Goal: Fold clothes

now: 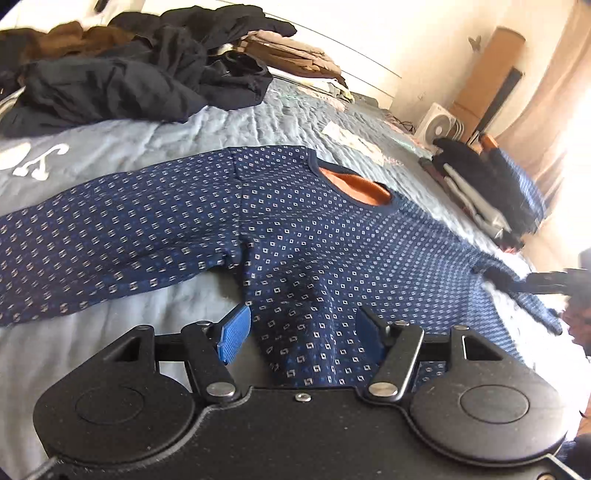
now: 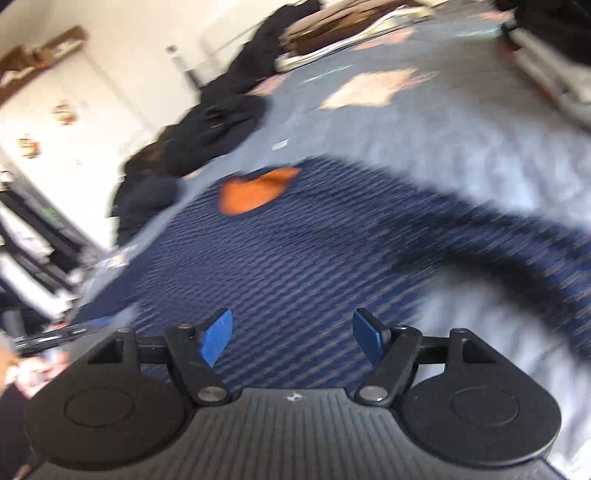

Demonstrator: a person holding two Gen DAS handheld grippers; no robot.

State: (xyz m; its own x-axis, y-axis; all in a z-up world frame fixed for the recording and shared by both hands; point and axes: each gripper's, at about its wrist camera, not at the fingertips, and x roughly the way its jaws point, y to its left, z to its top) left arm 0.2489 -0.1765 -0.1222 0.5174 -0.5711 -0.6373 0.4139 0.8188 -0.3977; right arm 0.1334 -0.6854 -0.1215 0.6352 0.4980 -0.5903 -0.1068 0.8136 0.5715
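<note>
Both the left gripper (image 1: 301, 334) and the right gripper (image 2: 291, 338) gape wide over the navy patterned sweater (image 1: 295, 229), apparently gripping nothing; dark unfolded clothes (image 1: 140, 74) and a folded stack (image 1: 476, 184) flank it on the bed (image 1: 122, 140).

Your right wrist view: motion-blurred throughout; sweater (image 2: 295, 251) pattern smeared to streaks. Left wrist view: sweater's sleeve (image 1: 92, 236) cut off at left edge; your right gripper (image 1: 550, 278) blurred, jaws unreadable there.

Bedroom with a grey-blue quilted bedspread (image 1: 258, 110) under pale walls.
A white box fan (image 1: 439, 123) and a tall cardboard box (image 1: 487, 70) stand by the far cream wall (image 1: 369, 33); strong daylight glows through a peach curtain (image 1: 554, 92) at right.
</note>
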